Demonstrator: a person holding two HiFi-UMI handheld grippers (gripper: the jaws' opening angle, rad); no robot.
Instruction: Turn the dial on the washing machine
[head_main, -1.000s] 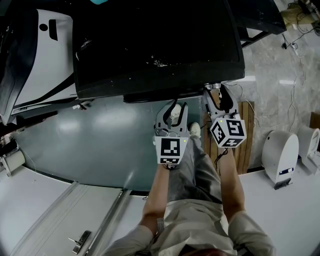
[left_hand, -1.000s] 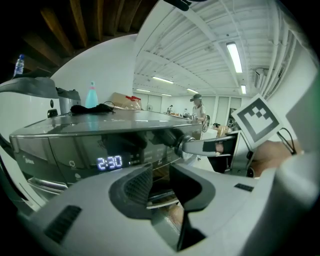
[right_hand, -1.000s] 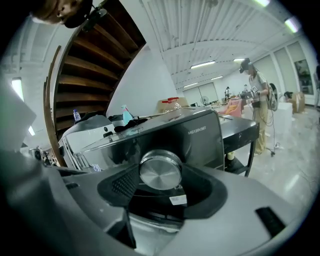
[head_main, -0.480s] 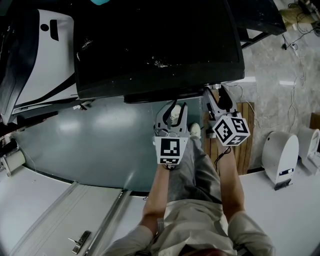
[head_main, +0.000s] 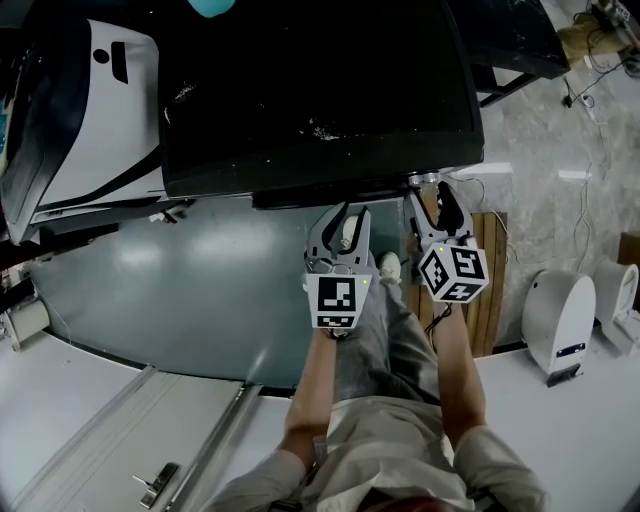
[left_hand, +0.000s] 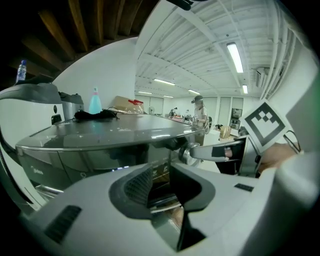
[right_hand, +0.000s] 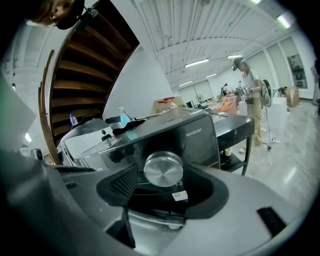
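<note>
Right at the front edge of the black washing machine (head_main: 320, 90), it's the right gripper (head_main: 430, 190) doing the work: its own view shows the round brushed-metal dial (right_hand: 163, 170) sitting squarely between the two dark ribbed pads (right_hand: 125, 185), jaws drawn in on its sides and holding it. The dial is on the machine's dark front panel, near the right-hand corner. Writing, then: a short line of white lettering (right_hand: 195, 132) sits on the panel just up and right of the dial, too small to read with any certainty. A small white sticker (right_hand: 179, 196) lies just below the dial, its print unreadable too. Each gripper carries black-and-white square markers, patterns only, no words. Over to the left gripper (head_main: 347, 222): it hangs just beside its partner, a little back from the panel, jaws parted by a narrow gap with nothing in them, only the machine's front showing through. Both of the person's forearms reach forward and down, side by side. The left marker cube (head_main: 338, 300) faces up square and level, while the right marker cube (head_main: 453, 272) sits rolled a little to one side. Up on the lid, a blue bottle (left_hand: 95, 102) stands by a dark bundle (left_hand: 95, 115).
</note>
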